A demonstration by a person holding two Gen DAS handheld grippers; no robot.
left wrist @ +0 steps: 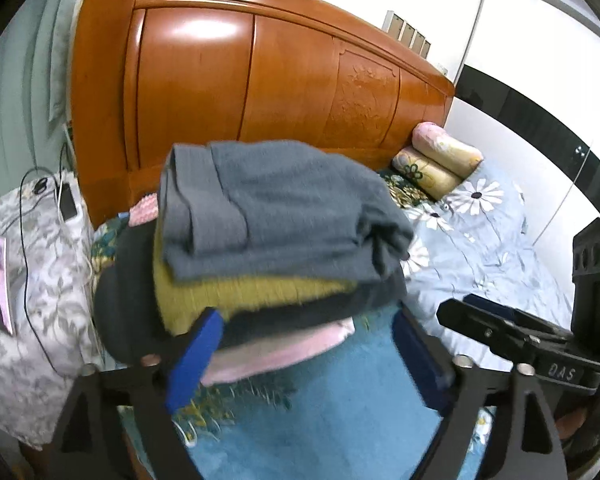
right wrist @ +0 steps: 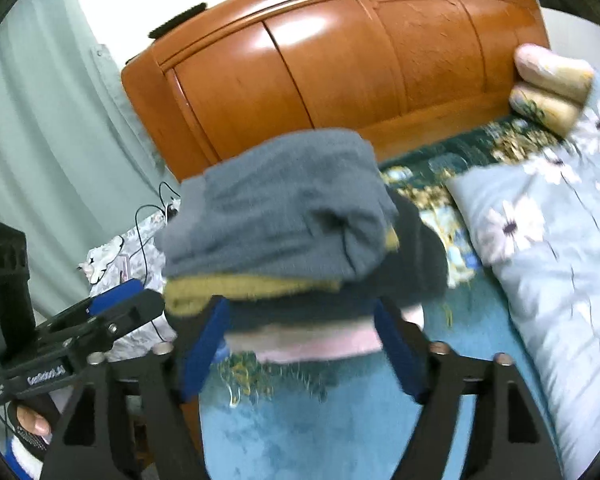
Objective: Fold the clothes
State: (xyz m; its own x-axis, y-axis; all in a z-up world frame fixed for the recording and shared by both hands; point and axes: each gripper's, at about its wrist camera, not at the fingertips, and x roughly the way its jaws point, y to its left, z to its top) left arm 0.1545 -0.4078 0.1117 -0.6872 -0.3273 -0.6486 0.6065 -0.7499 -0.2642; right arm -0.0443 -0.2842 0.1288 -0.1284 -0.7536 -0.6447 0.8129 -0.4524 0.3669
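A stack of folded clothes sits on the bed: a grey knit garment (left wrist: 276,208) on top, a yellow one (left wrist: 240,292) under it, then a dark one (left wrist: 140,304) and a pink one (left wrist: 284,352) at the bottom. The stack shows the same way in the right wrist view (right wrist: 276,208). My left gripper (left wrist: 304,336) is open, its blue pads on either side of the stack's lower front edge. My right gripper (right wrist: 300,324) is open, its jaws also on either side of the stack's front. The right gripper shows at the right of the left view (left wrist: 512,324).
An orange wooden headboard (left wrist: 260,80) stands behind the stack. A blue plush blanket (left wrist: 332,412) covers the near bed. A flowered light-blue quilt (right wrist: 552,248) and two rolled pillows (left wrist: 436,164) lie to the right. A cloth-covered side table (left wrist: 32,264) with cables and a phone stands left.
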